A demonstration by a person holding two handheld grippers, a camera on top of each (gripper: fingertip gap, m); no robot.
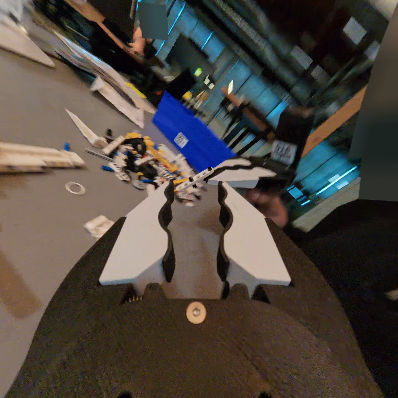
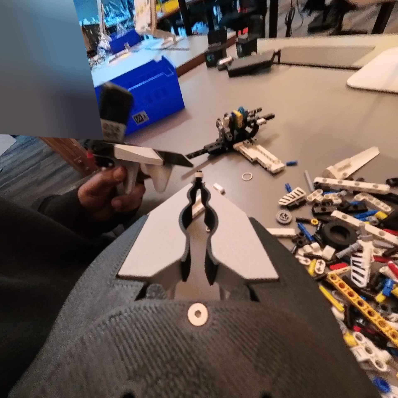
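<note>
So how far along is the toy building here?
Partly done: a small built model stands on the grey table. In hand: the right gripper is shut on a white beam with holes. The left gripper is open and holds nothing. Left: a big pile of loose pieces still lies unsorted.

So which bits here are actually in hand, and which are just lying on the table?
In hand:
- white beam, clamped in right tongs
- left tongs: open, empty, near the beam

Lying about:
- parts pile
- half-built model
- ring
- blue bin
</note>
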